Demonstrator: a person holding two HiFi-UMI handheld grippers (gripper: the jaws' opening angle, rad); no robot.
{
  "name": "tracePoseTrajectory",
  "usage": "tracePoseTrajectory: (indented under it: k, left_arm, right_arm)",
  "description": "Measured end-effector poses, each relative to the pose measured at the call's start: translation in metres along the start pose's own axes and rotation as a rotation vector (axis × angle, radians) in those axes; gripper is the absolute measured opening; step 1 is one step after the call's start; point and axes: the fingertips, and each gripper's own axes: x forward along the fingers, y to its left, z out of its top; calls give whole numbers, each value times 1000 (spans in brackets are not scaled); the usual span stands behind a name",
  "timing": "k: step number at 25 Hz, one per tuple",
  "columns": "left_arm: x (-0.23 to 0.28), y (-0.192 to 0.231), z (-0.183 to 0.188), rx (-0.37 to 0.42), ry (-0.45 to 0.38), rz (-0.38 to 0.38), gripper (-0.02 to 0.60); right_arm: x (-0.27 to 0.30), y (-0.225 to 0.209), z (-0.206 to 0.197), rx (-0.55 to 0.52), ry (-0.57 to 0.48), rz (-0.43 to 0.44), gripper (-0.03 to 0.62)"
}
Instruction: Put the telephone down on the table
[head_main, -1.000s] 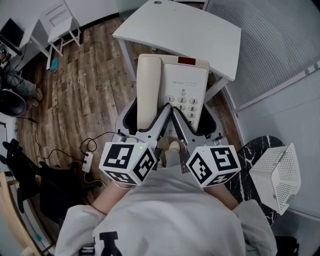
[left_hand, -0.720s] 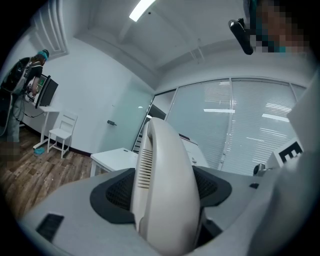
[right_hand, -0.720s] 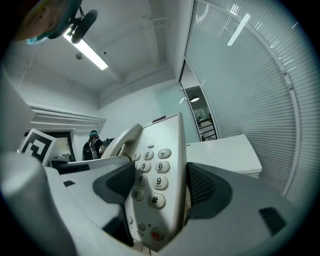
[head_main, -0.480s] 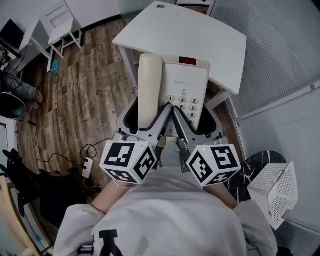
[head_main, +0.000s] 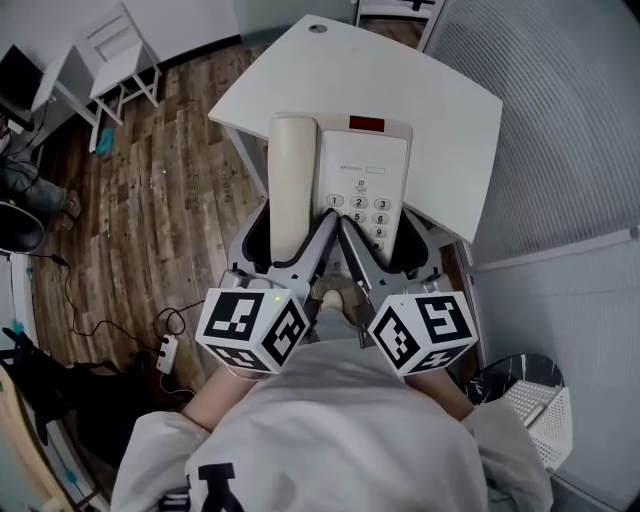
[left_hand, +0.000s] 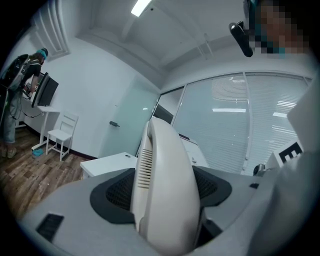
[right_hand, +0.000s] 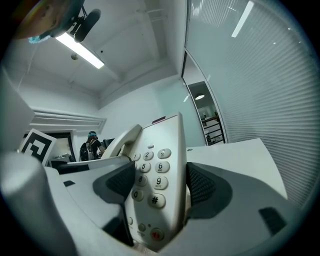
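Note:
A beige push-button telephone (head_main: 362, 180) with its handset (head_main: 292, 185) in the cradle is held level between both grippers. My left gripper (head_main: 290, 235) is shut on the handset side, which fills the left gripper view as the handset (left_hand: 165, 190). On the keypad side my right gripper (head_main: 385, 240) is shut, its pads flanking the telephone (right_hand: 160, 185). The far half of the telephone overlaps the near edge of the white table (head_main: 440, 90). Whether it touches the tabletop cannot be told.
The table (right_hand: 235, 155) runs toward a glass wall with blinds on the right. A white chair (head_main: 110, 45) stands on the wood floor at far left. A power strip (head_main: 165, 350) and cables lie at left. A white mesh basket (head_main: 535, 410) sits lower right.
The telephone and both grippers have moved forward, so more of the telephone now lies over the table. Both grips are unchanged.

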Motion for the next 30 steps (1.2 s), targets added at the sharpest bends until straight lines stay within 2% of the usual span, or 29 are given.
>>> tracePoseTrajectory:
  k: [7, 14, 30]
  left_arm:
    - [73, -4, 16, -5, -11, 22, 345]
    - [111, -6, 18, -10, -18, 31, 345]
    - [120, -7, 21, 0, -11, 27, 345]
  right_arm:
    - [47, -53, 31, -5, 1, 21, 327]
    - [70, -83, 42, -6, 4, 27, 327]
    - [73, -89, 46, 10, 1, 16, 327]
